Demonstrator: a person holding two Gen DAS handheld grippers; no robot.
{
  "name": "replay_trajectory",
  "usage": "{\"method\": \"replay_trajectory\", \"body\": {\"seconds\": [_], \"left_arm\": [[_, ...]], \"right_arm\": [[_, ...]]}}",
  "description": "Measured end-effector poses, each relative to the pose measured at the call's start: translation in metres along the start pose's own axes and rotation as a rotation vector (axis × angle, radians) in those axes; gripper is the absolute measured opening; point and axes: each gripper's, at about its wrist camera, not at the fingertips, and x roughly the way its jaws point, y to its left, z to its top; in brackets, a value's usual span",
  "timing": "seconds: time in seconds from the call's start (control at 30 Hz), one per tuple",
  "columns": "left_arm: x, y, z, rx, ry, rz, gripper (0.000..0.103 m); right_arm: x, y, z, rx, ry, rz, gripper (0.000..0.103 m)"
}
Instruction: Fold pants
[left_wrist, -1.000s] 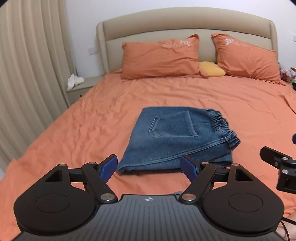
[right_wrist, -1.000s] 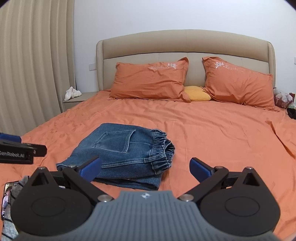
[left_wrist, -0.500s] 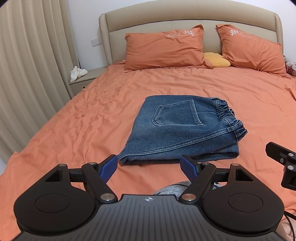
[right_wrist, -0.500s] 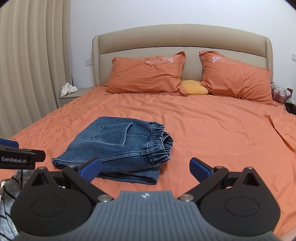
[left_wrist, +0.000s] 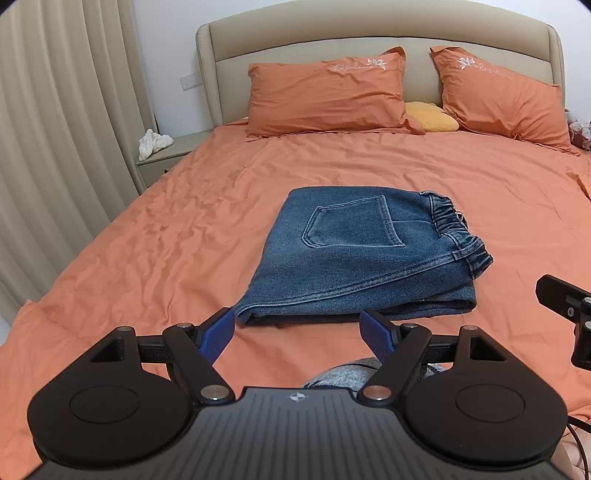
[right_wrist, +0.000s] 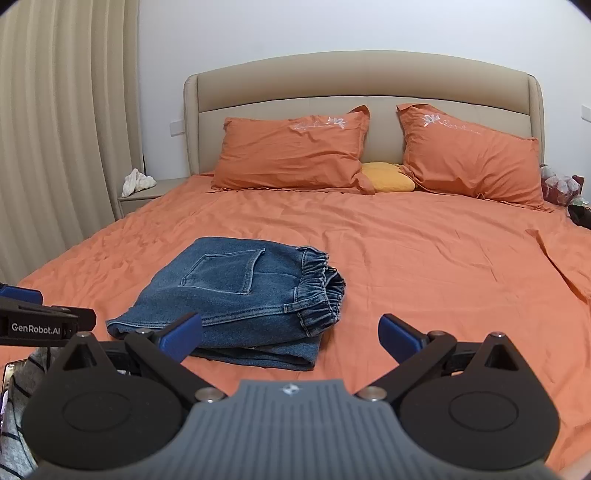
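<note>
Blue denim pants (left_wrist: 354, 254) lie folded into a compact stack on the orange bed sheet (left_wrist: 166, 236), back pocket up, elastic waistband to the right. They also show in the right wrist view (right_wrist: 240, 295). My left gripper (left_wrist: 297, 334) is open and empty, held just short of the stack's near edge. My right gripper (right_wrist: 291, 338) is open and empty, near the stack's right front corner. Neither touches the pants. The right gripper's body shows at the right edge of the left wrist view (left_wrist: 569, 306); the left gripper's body shows at the left edge of the right wrist view (right_wrist: 40, 321).
Two orange pillows (left_wrist: 325, 92) and a small yellow cushion (left_wrist: 430, 116) rest against the beige headboard (left_wrist: 369, 33). A nightstand with a white object (left_wrist: 153, 142) stands left of the bed beside curtains (left_wrist: 55, 129). A grey striped garment (right_wrist: 14, 424) sits near me.
Both grippers have drawn back and tilted up from the folded pants, so more of the headboard and wall shows. The pants have not moved. Both stay open.
</note>
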Motion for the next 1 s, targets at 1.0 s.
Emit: {"method": "replay_trajectory", "body": {"seconds": [1.0], "left_arm": [[-0.006, -0.012, -0.004, -0.005, 0.011, 0.011, 0.09]], "right_arm": [[-0.01, 0.0, 0.001, -0.012, -0.026, 0.004, 0.097]]}}
